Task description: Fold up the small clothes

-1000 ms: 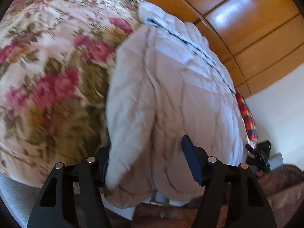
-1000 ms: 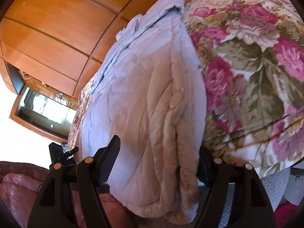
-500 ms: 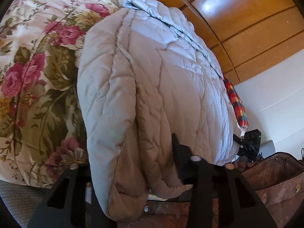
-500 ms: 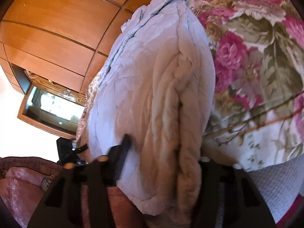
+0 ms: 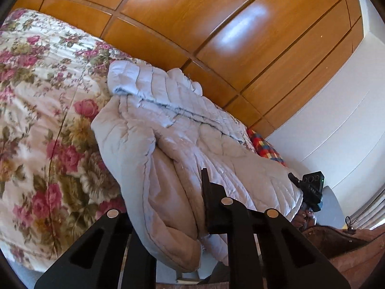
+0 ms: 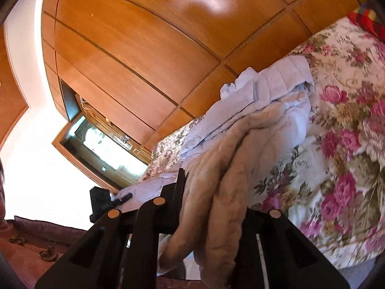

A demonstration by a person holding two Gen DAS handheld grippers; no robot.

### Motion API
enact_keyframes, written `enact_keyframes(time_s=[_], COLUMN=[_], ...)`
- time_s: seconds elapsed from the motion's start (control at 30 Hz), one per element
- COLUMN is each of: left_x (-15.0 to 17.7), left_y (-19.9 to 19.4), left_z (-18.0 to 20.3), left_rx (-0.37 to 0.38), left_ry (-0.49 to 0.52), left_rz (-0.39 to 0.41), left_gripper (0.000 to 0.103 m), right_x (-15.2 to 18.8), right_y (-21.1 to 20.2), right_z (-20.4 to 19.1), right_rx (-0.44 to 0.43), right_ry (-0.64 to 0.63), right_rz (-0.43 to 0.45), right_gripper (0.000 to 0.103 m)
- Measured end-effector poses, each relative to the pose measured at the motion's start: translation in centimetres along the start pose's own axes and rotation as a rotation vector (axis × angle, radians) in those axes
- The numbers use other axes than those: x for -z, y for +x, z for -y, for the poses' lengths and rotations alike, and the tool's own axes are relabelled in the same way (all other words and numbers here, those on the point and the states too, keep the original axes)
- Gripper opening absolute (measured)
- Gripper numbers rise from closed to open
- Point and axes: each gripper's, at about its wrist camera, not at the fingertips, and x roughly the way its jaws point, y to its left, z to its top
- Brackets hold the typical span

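A pale quilted jacket [image 5: 182, 130] lies on the flowered bedspread [image 5: 41, 110], running from the bed's near edge back toward the wooden wardrobe [image 5: 182, 16] behind it. Its near end hangs over that edge, and both grippers have hold of it there.

The left gripper [image 5: 168, 207] is clenched on the jacket: a thick bunched fold fills the gap between its fingers, the right finger [image 5: 207, 192] pressed into the fabric, the other hidden behind the fold. From this gripper the jacket rises forward and away, its collar end farthest off, near the wardrobe.

The right gripper [image 6: 211, 207] is likewise clamped on the jacket [image 6: 243, 130], with tan-shaded folds squeezed between its fingers and drooping below them. Its left finger [image 6: 180, 187] lies flat against the cloth. In this view the bedspread [image 6: 341, 130] spreads to the right of the jacket.

Each wrist view shows the other gripper at the jacket's far side, at the bed's near edge. A checked cloth [image 5: 264, 147] peeks out beyond the jacket, touching its far side.
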Motion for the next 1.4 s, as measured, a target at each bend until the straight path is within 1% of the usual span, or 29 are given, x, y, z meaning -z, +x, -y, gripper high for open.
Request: enact_keyframes(time_s=[0.1,0.23,0.3,0.33,0.4,0.5,0.6,0.67,0.73,0.77,0.8,0.83,0.9,0.97,1.0,1.07,1.17,1.33,1.4], left_x=[1.5,2.8,3.2,3.4,4.1,5.4,5.8,5.4,4.1,3.4,2.3,1.3,-0.5,-2.2,-3.3,-4.7,-6.6,-8.3,-8.9], left_y=[-0.9,-3.5,-5.1,-6.1,-8.2,-10.4,-10.8,-10.0,-8.3,-7.5,-6.3,-5.1,-3.4,-2.0,-1.1,0.3,3.3,7.2,8.5], left_z=[-0.3,0.2,0.9,1.5,2.8,4.1,4.4,4.1,3.4,2.9,2.2,1.3,-0.4,-1.2,-1.5,-2.1,-3.9,-6.5,-7.4], left_rx=[0.007,0.062,0.089,0.104,0.124,0.130,0.110,0.109,0.116,0.106,0.084,0.084,0.101,0.103,0.078,0.052,0.010,-0.057,-0.071], left_ry=[-0.031,-0.088,-0.105,-0.108,-0.093,-0.085,-0.080,-0.075,-0.096,-0.111,-0.149,-0.191,-0.257,-0.265,-0.260,-0.251,-0.281,-0.307,-0.312], left_rz=[-0.012,0.009,0.026,0.034,0.043,0.029,0.010,-0.001,-0.013,-0.016,-0.022,-0.031,-0.021,-0.015,-0.019,-0.031,-0.057,-0.089,-0.093], left_gripper=[0.012,0.012,0.012,0.012,0.012,0.012,0.012,0.012,0.012,0.012,0.012,0.014,0.014,0.014,0.014,0.014,0.014,0.014,0.018], right_x=[1.4,2.3,3.4,4.1,5.3,7.4,7.6,6.4,4.8,4.2,2.9,2.1,0.1,-1.9,-2.6,-4.3,-6.1,-7.3,-7.6], right_y=[-1.2,-3.0,-4.4,-5.4,-6.7,-8.5,-8.6,-7.5,-6.5,-6.0,-5.0,-4.3,-2.8,-1.1,-0.4,1.3,3.5,6.2,7.2], right_z=[0.1,-0.9,-1.6,-2.0,-2.3,-2.3,-1.6,-0.5,0.7,1.3,2.2,2.8,3.6,4.4,4.8,5.8,7.8,11.4,13.0], right_rx=[-0.003,-0.027,-0.053,-0.080,-0.124,-0.184,-0.191,-0.223,-0.240,-0.247,-0.256,-0.259,-0.265,-0.258,-0.253,-0.231,-0.180,-0.112,-0.097], right_ry=[0.031,0.054,0.074,0.086,0.115,0.175,0.190,0.217,0.247,0.261,0.292,0.308,0.319,0.334,0.343,0.367,0.402,0.516,0.557], right_rz=[0.004,0.020,0.031,0.043,0.057,0.066,0.069,0.080,0.094,0.098,0.113,0.121,0.128,0.125,0.122,0.117,0.106,0.097,0.097], right_gripper=[0.013,0.013,0.013,0.013,0.013,0.013,0.013,0.014,0.014,0.015,0.015,0.015,0.016,0.017,0.018,0.018,0.018,0.018,0.020])
